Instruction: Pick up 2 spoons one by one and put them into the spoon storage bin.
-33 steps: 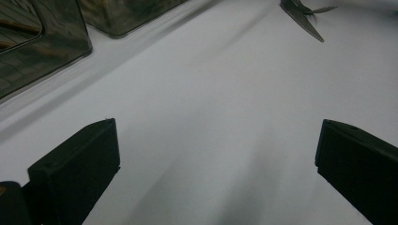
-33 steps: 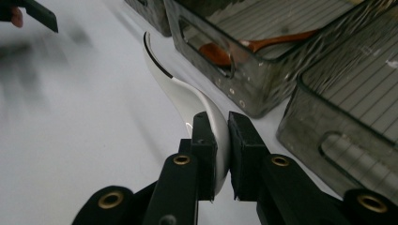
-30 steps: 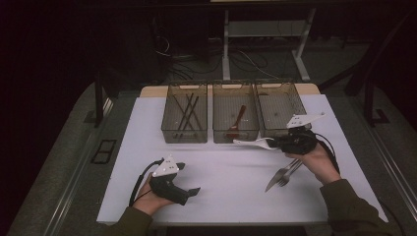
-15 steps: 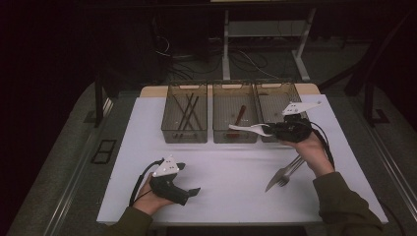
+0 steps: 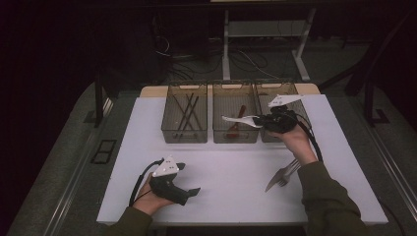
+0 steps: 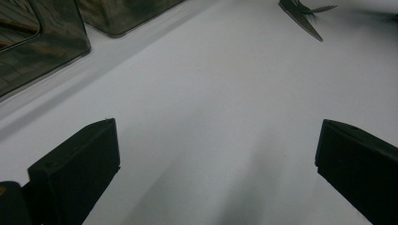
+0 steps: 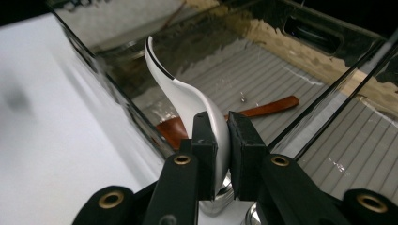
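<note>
My right gripper [image 5: 264,121] [image 7: 220,129] is shut on a white spoon [image 5: 240,119] [image 7: 185,93], gripped at its handle, with the spoon sticking out to the left. The spoon hangs over the front part of the middle clear bin [image 5: 236,136] [image 7: 117,101]. A brown wooden spoon [image 5: 240,112] [image 7: 265,109] lies on that bin's floor. My left gripper [image 5: 188,179] [image 6: 216,154] rests at the front left of the white table, open, with bare table between its jaws.
A left bin [image 5: 169,129] holds dark chopsticks [image 5: 187,110]. A right bin [image 5: 295,96] stands behind my right hand. A metal fork and knife [image 5: 282,176] [image 6: 302,18] lie on the table beside my right forearm.
My right hand has carried the white spoon away from me and a little left, from above the table in front of the bins to over the middle bin. The left gripper has stayed put.
</note>
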A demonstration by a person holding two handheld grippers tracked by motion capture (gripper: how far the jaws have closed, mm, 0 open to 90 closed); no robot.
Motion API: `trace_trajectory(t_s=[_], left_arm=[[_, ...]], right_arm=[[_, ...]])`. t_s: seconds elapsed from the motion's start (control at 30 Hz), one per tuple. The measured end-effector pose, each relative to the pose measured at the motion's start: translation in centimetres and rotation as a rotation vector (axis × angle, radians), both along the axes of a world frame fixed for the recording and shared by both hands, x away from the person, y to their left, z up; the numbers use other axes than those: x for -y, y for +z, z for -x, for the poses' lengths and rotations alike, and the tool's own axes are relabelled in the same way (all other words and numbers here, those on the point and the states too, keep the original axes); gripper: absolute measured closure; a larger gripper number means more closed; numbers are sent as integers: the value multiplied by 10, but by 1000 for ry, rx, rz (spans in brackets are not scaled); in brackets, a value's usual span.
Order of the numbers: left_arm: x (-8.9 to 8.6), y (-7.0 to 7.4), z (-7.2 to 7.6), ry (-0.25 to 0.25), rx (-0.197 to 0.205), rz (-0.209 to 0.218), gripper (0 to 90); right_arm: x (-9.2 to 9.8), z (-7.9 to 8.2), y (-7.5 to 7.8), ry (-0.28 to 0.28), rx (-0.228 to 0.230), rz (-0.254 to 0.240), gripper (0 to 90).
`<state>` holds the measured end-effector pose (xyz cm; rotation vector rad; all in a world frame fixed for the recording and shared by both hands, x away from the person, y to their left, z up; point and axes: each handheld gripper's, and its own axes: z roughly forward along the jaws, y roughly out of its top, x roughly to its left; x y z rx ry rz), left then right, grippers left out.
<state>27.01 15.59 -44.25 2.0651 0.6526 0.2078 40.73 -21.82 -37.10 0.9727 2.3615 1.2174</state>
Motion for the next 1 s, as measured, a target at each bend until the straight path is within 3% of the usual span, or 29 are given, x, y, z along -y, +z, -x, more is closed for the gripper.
trace_trajectory(t_s=[0.3, 0.7, 0.87, 1.0], left_arm=[[1, 0, 0, 0, -2, 4, 0], [1, 0, 0, -6, -1, 1, 0], [1, 0, 0, -7, -1, 3, 0], [1, 0, 0, -9, -2, 2, 0]], right_arm=[[-14, -16, -8, -16, -33, 40, 810], [-34, -26, -18, -5, -69, 134, 805], [-35, -26, -19, -10, -65, 118, 711], [-30, -26, -16, -26, -64, 71, 648]])
